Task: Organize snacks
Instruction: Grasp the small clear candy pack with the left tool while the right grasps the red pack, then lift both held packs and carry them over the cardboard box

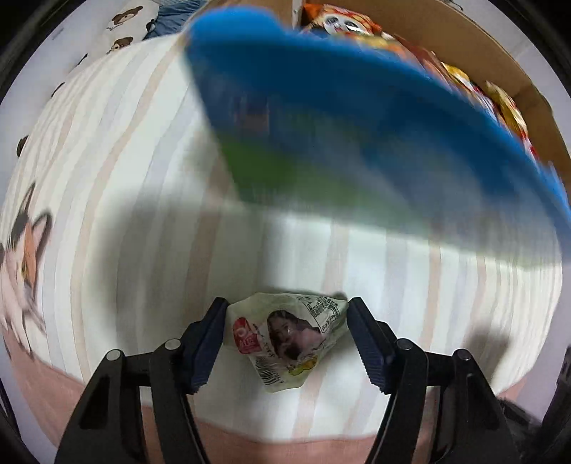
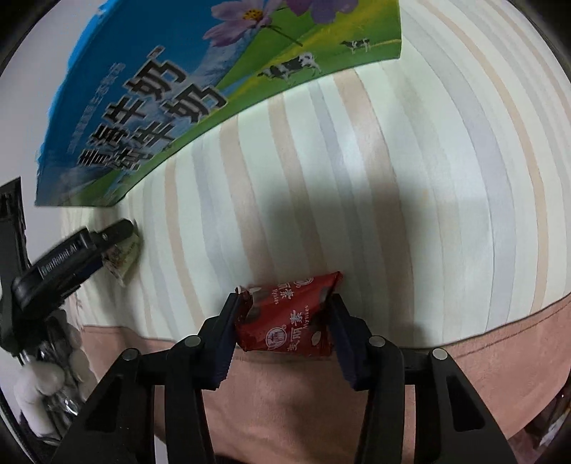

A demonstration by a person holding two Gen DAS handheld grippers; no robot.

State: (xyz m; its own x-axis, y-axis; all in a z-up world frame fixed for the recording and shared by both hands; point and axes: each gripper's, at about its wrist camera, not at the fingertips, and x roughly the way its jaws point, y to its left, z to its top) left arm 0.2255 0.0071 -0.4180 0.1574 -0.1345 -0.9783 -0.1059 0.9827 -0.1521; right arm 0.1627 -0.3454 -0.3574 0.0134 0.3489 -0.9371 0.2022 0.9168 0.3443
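Observation:
My left gripper (image 1: 287,321) is shut on a pale green snack packet (image 1: 289,335) with a woman's picture, held above the striped bedsheet (image 1: 125,214). My right gripper (image 2: 285,314) is shut on a red Mylikes snack packet (image 2: 289,317). The left gripper with its green packet also shows in the right wrist view (image 2: 107,246) at the left. A blue and green milk carton box (image 2: 160,100) with cows and flowers stands ahead; in the left wrist view it (image 1: 357,125) is close and blurred, and several colourful snack bags (image 1: 464,82) lie inside it.
The sheet has a pink band (image 2: 321,399) along its near edge. A pillow with bear prints (image 1: 125,32) lies at the far left. A cat print (image 1: 25,271) shows on the sheet at left.

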